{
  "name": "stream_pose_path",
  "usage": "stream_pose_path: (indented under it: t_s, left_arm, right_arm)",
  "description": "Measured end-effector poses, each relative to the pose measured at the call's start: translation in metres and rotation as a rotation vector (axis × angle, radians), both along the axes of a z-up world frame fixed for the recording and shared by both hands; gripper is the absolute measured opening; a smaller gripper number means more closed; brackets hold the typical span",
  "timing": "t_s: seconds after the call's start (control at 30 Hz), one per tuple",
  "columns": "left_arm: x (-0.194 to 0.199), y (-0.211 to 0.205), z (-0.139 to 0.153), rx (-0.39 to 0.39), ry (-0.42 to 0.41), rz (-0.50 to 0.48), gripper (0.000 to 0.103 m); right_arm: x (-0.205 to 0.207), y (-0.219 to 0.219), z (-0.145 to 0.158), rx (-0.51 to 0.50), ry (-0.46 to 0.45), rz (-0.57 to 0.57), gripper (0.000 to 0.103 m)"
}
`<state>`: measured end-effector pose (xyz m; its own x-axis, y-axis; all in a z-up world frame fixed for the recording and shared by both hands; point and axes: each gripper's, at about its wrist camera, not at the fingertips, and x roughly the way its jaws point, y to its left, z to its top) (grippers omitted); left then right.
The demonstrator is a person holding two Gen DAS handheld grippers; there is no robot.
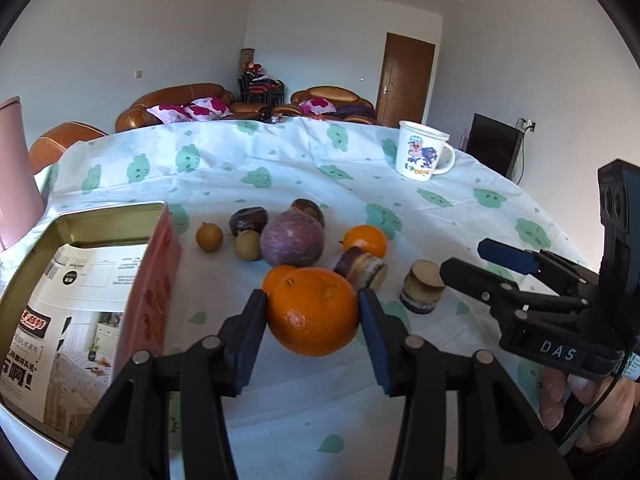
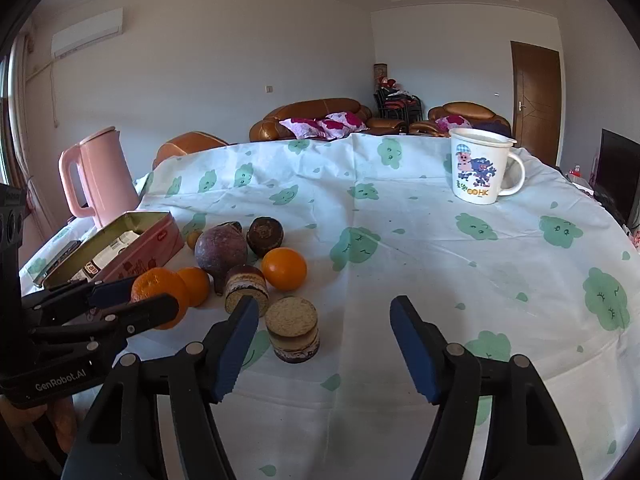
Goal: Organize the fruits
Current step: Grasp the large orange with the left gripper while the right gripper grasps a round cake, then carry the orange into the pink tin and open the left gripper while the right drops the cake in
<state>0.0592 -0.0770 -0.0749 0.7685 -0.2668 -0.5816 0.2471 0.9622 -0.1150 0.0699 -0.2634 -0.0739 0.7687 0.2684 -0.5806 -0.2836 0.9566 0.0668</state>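
A table draped in a white cloth (image 2: 400, 240) printed with green clouds is holding a loose cluster of fruit. The left gripper (image 1: 314, 304) is pinching a large orange (image 1: 314, 312) between its two blue pads, one pad pressing each side, and the fruit is sitting just above the cloth at the near edge of the cluster. Immediately to its left, an open pink tin (image 1: 152, 288) is lying with printed paper inside. Behind the held orange are sitting a second orange (image 1: 366, 240), a big purple fruit (image 1: 291, 238), two small brown round fruits and dark cut pieces (what they are is hard to tell). The right gripper (image 2: 324, 344) is hovering with its fingers spread and nothing between them, just right of a cut round slice (image 2: 292, 332). A cartoon mug (image 2: 480, 168) is standing well apart at the far right, and a pink kettle (image 2: 100, 176) at the far left.
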Motion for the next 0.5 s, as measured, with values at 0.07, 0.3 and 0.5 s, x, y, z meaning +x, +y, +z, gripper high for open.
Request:
stream_pose_path:
  t_s: [0.07, 0.3, 0.5]
  left_arm:
    - [0.002, 0.005, -0.001, -0.014, 0.001, 0.008, 0.049]
    - [-0.005, 0.002, 0.000, 0.006, -0.045, -0.003, 0.049]
    - [-0.011, 0.001, 0.002, 0.019, -0.087, 0.009, 0.049]
  right_arm:
    - [0.006, 0.010, -0.005, -0.048, 0.047, 0.021, 0.067]
    - [0.019, 0.018, -0.016, -0.077, 0.131, 0.079, 0.035]
    - [0.013, 0.015, -0.012, -0.032, 0.098, 0.101, 0.035]
